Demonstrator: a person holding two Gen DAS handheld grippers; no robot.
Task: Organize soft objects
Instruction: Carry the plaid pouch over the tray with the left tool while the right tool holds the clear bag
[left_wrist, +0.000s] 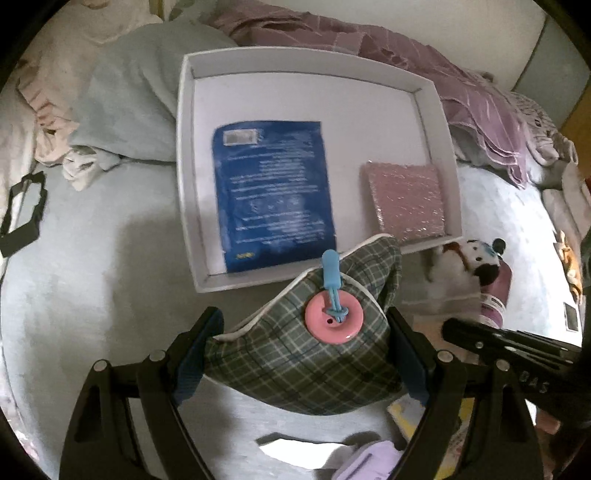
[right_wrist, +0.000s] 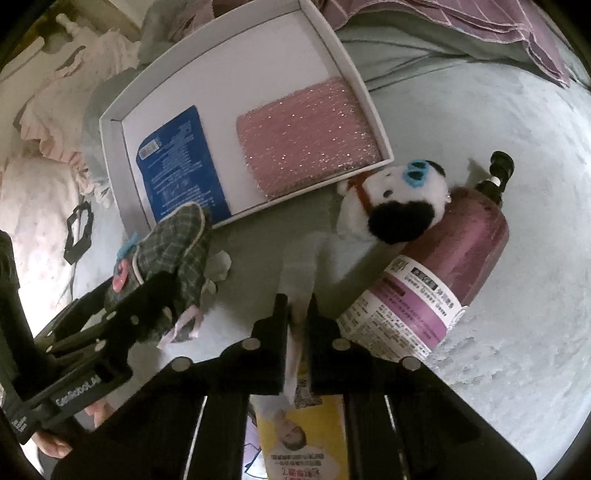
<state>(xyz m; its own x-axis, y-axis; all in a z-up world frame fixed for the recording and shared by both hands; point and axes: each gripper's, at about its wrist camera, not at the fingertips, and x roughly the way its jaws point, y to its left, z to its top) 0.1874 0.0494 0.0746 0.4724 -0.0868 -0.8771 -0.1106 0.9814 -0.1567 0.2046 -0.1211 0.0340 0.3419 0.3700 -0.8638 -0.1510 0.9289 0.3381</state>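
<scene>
Work surface is a pale blue bedspread (left_wrist: 92, 295) with bedding heaped behind. The left gripper (left_wrist: 306, 354) stands spread wide, its pads pressing both flanks of a plaid pouch (left_wrist: 295, 362) (pink ring fob on top). The white tray (left_wrist: 439, 122) lies directly ahead, its near rim just beyond the pouch. The right gripper (right_wrist: 298, 314) is pressed together on a white strip of the plush dog (right_wrist: 391, 199), which lies ahead beside a purple bottle (right_wrist: 443, 266).

Packet (left_wrist: 273, 195) left of sponge (left_wrist: 404, 199) in tray (left_wrist: 184, 147), plush toy (right_wrist: 391, 199) against bottle (right_wrist: 443, 266)
</scene>
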